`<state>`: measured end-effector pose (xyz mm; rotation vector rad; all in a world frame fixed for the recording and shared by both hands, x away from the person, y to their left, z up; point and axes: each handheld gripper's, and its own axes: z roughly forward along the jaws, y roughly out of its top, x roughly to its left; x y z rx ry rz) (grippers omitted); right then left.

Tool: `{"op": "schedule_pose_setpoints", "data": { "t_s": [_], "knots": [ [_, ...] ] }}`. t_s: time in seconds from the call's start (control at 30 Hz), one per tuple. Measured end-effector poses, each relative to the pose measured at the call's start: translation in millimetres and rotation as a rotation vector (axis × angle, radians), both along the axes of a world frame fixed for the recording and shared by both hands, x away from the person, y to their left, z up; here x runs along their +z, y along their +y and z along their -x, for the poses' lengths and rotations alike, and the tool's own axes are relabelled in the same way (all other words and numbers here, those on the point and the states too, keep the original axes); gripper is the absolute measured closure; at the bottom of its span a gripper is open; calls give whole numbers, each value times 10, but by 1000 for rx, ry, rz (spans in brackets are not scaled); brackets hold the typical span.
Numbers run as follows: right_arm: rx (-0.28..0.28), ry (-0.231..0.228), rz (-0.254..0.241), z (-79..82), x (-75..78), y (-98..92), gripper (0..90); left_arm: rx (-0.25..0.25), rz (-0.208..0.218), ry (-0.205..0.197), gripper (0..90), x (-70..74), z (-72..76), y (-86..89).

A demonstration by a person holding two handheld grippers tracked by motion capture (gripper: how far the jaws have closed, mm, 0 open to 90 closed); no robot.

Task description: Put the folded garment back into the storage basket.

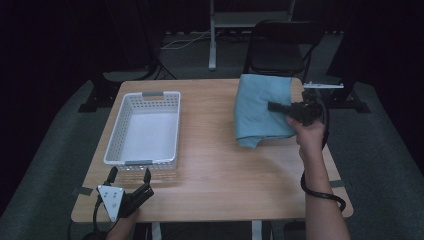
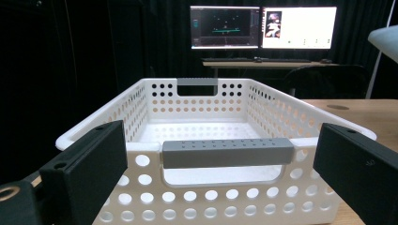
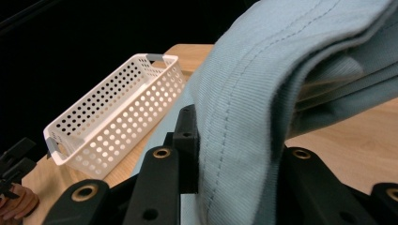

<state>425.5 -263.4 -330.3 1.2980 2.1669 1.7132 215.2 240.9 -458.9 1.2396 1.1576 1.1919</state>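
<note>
Jaws of the left gripper (image 1: pixel 131 176) stand wide apart with nothing between them, low at the near left corner of the table (image 1: pixel 215 175), pointing at the near end of the white basket (image 1: pixel 145 128). In the left gripper view the basket's grey handle (image 2: pixel 227 152) sits just beyond the two black jaws. Farther across, on the right side, the right gripper (image 1: pixel 280 107) is clamped on the folded blue cloth (image 1: pixel 260 110), whose stitched edge runs between the jaws in the right gripper view (image 3: pixel 244 140). Beyond the table stands a black chair (image 1: pixel 280 47).
</note>
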Motion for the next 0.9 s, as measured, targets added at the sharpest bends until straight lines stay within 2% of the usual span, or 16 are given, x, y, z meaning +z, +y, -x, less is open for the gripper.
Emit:
{"op": "schedule_pose_setpoints", "data": {
  "t_s": [0.57, 0.9],
  "knots": [
    [-10, -88, -9, 12, 529, 89, 707, -24, 2, 4, 45, 2, -11, 6],
    [-13, -112, -26, 11, 617, 125, 707, -18, -5, 0, 45, 1, -4, 0]
  ]
}}
